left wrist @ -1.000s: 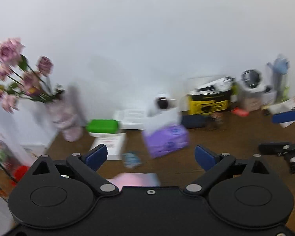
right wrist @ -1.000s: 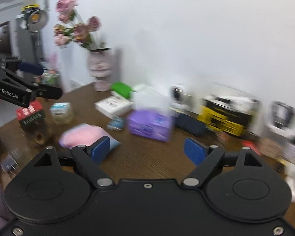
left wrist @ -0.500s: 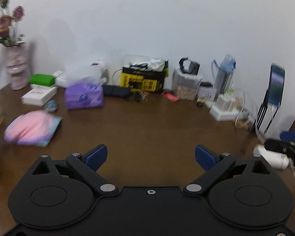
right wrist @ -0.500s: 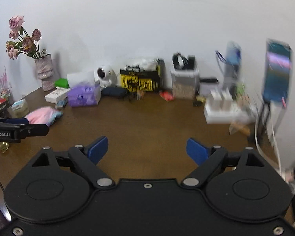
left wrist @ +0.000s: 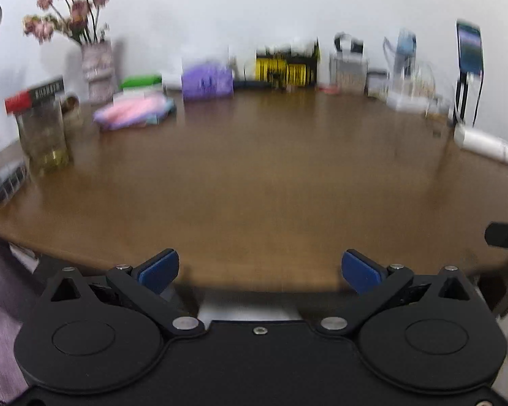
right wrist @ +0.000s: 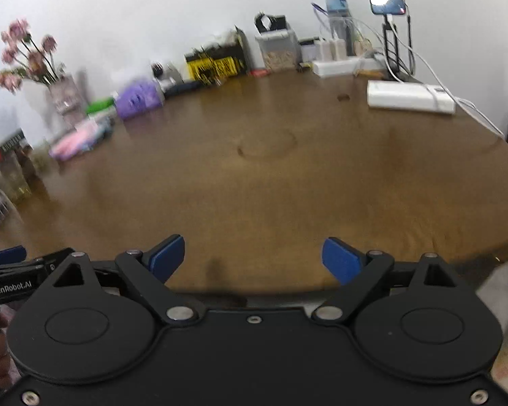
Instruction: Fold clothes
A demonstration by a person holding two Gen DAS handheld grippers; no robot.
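**Both hand-held grippers empty, the only cloth far off to the left**

I have the left hand-held gripper (left wrist: 259,269) over the near edge of the bench (left wrist: 271,176). Its jaws have just been opening and now stand wide apart, with nothing between the blue pads. The right hand-held gripper (right wrist: 253,258) is also spread wide and empty, angled down at bare wood.

No garment lies ahead of either gripper. The one soft thing I can make out is a pink bundle (left wrist: 135,113), far ahead and to the left, close to the flower vase (left wrist: 96,67) and the purple pack (left wrist: 206,81). Blur keeps me from telling whether it is clothing. Its long axis appears to run roughly across my view, left to right.

In my judgement the left hand-held gripper is the nearer one, since the bundle (right wrist: 79,140) sits further left still in the right wrist view. Any reach goes forward and left, past the glass jar (left wrist: 45,135).
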